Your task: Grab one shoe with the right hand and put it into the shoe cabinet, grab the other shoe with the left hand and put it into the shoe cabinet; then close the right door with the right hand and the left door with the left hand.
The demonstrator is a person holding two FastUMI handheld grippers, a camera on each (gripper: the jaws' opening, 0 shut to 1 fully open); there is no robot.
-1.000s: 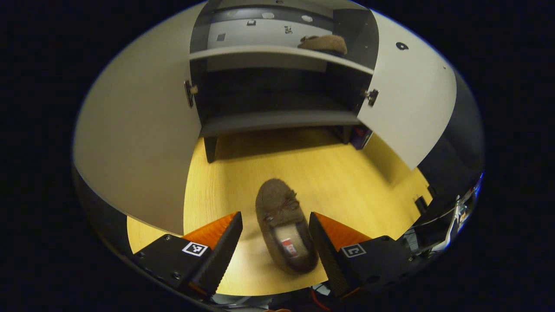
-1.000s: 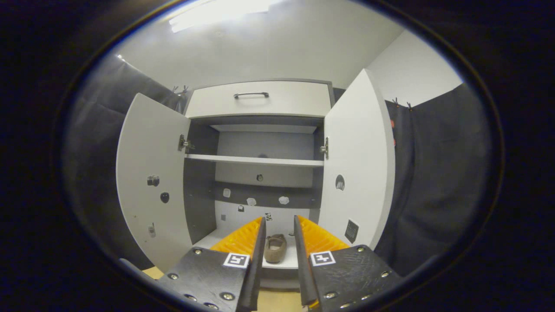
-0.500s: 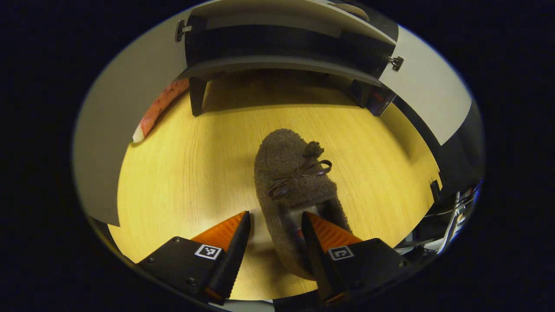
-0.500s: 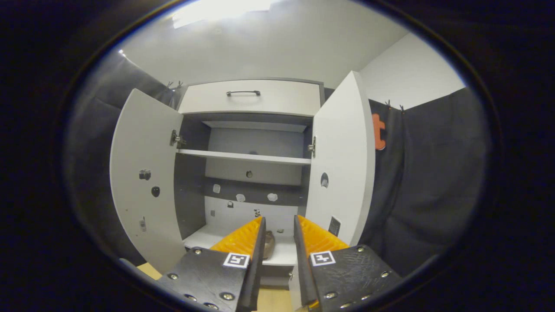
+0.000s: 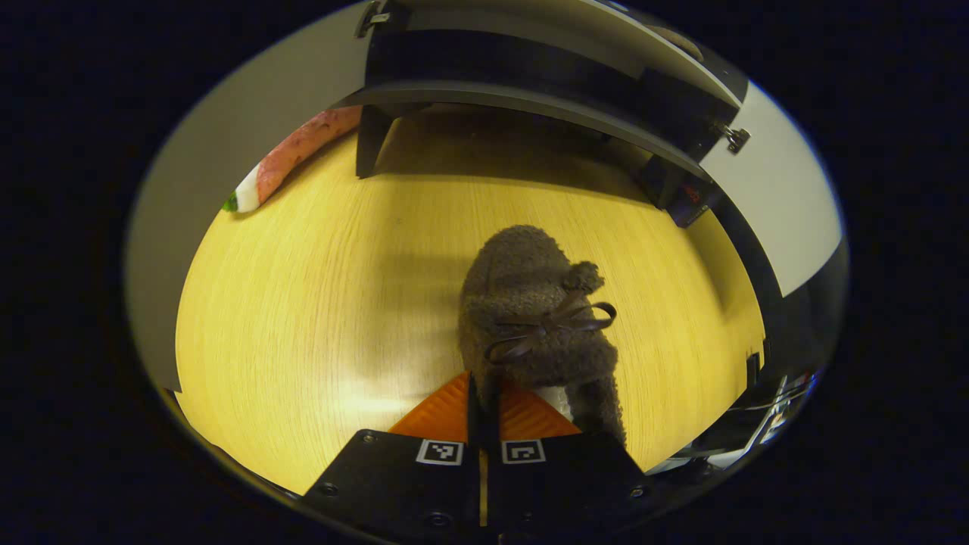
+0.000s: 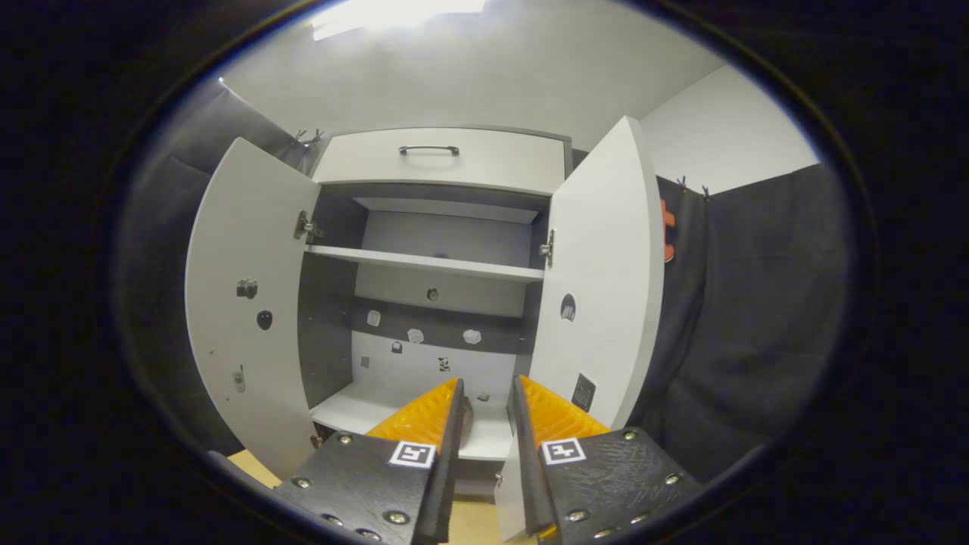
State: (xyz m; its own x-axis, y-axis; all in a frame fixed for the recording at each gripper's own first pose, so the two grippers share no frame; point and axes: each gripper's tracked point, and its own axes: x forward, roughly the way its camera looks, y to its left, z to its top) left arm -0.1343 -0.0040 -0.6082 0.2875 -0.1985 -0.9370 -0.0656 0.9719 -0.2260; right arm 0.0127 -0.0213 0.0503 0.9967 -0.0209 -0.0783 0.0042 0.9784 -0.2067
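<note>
Fuzzy brown shoe (image 5: 534,310) seems pinched at its heel rim by my clenched left tongs (image 5: 482,393), right tongs (image 6: 487,393) parted and empty; next I lift it into the cabinet (image 6: 424,261).

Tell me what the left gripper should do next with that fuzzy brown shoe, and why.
Probably lift it and carry it toward the open cabinet. The left gripper has its jaws closed together on the shoe by its heel edge, and the shoe lies on the wooden floor before the cabinet.

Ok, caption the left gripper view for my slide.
Left tongs pinched on the heel edge of a brown fuzzy shoe lying on the wooden floor.
</note>
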